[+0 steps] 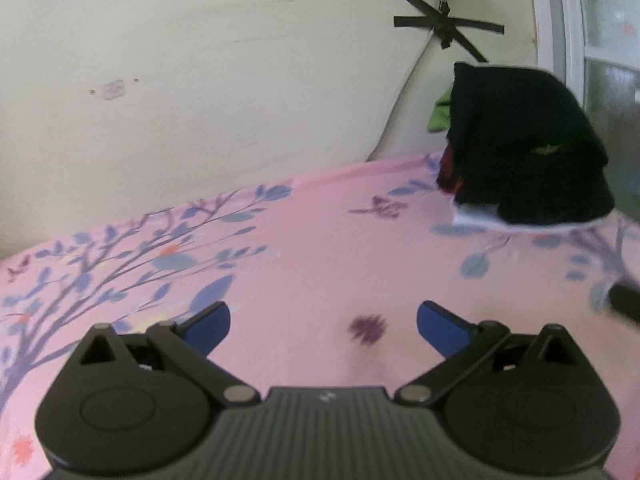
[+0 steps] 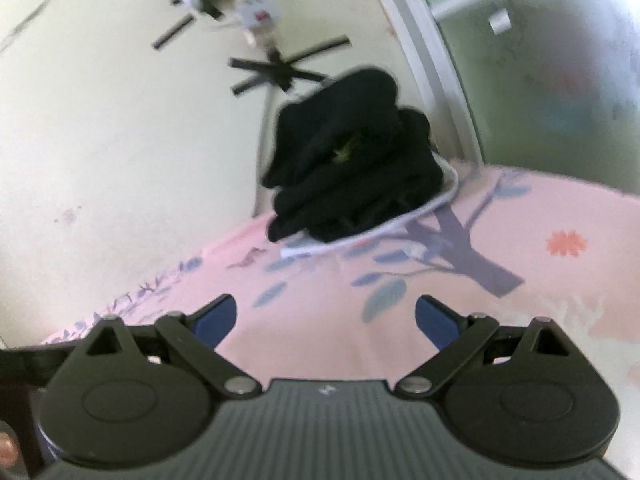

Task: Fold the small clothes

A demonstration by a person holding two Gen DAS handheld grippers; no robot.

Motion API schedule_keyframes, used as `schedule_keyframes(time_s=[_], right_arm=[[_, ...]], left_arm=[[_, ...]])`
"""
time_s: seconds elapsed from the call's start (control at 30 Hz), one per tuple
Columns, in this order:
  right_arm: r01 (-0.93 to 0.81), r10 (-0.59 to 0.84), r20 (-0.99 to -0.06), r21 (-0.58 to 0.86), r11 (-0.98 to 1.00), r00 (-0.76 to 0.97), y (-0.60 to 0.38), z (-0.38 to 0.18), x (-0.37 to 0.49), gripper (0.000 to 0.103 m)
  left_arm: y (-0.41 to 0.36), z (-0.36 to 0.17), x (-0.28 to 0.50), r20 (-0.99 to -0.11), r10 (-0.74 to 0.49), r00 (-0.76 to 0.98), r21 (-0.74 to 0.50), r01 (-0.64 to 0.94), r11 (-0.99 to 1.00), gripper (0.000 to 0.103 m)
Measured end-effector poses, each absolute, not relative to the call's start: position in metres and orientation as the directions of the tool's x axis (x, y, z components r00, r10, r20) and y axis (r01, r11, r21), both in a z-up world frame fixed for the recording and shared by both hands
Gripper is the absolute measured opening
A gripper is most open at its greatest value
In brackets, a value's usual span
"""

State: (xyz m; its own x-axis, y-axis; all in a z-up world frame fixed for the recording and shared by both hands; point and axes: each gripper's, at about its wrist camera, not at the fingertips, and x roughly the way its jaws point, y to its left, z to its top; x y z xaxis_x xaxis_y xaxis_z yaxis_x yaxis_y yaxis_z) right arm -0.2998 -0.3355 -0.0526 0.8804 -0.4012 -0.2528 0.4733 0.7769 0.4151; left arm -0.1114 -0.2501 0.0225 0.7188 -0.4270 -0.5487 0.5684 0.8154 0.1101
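Here both claws stand wide apart and hold nothing: the left gripper (image 1: 323,326) and right gripper (image 2: 326,322) hover over the pink floral sheet (image 1: 304,240). The dark clothes pile (image 2: 352,160) sits at twelve o'clock (against the wall), probably stacked there within reach for folding.
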Motion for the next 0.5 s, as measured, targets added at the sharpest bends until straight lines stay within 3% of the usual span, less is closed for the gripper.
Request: schedule_keyframes(time_s=[0.5], right_arm=[[0.497,-0.43,-0.249,0.404,0.768,0.868,-0.327,-0.053,-0.303,0.095]], left_arm=[[-0.232,0.01,-0.117,-0.569,-0.431,0.701,0.11,0.583,0.805,0.103]])
